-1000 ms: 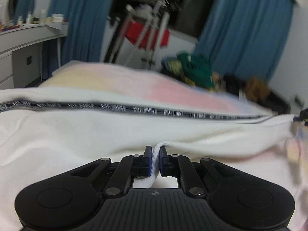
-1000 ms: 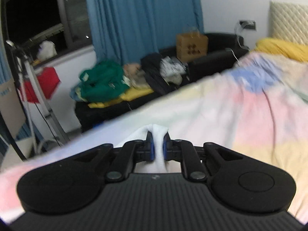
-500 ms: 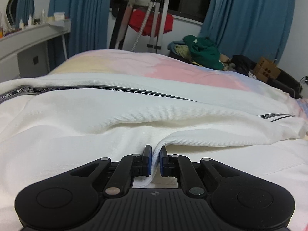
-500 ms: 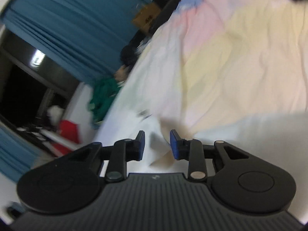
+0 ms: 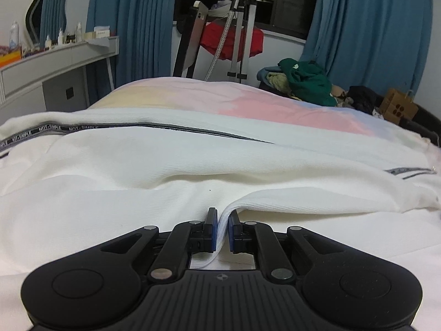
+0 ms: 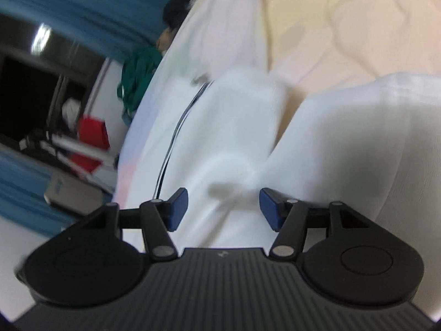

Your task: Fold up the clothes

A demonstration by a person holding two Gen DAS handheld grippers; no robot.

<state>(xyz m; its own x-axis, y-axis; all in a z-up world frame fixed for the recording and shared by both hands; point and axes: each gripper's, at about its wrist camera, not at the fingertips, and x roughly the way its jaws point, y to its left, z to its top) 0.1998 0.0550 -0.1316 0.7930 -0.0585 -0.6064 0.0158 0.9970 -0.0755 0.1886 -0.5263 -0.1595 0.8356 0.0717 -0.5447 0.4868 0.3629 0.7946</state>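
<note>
A white ribbed garment (image 5: pixel 193 165) with a dark lettered stripe (image 5: pixel 82 128) lies spread over the pastel bedspread (image 5: pixel 248 102). My left gripper (image 5: pixel 222 226) is shut on a folded edge of that white cloth, low over the bed. In the right wrist view, blurred and rolled sideways, the same white garment (image 6: pixel 234 127) lies under my right gripper (image 6: pixel 223 207). Its jaws are opening, and the blue pads (image 6: pixel 176 209) stand wide apart with loose cloth below them, not pinched.
Blue curtains (image 5: pixel 132 22) hang at a dark window. A metal rack with a red cloth (image 5: pixel 228 41) stands behind the bed. A grey dresser (image 5: pixel 55 66) is at the left. A pile of green and dark clothes (image 5: pixel 306 82) and a cardboard box (image 5: pixel 397 109) sit at the right.
My right gripper has let go of the white cloth it pinched, its jaws spreading, while it rolled sideways and dropped toward the bed. The left gripper keeps its grip and has settled slightly lower.
</note>
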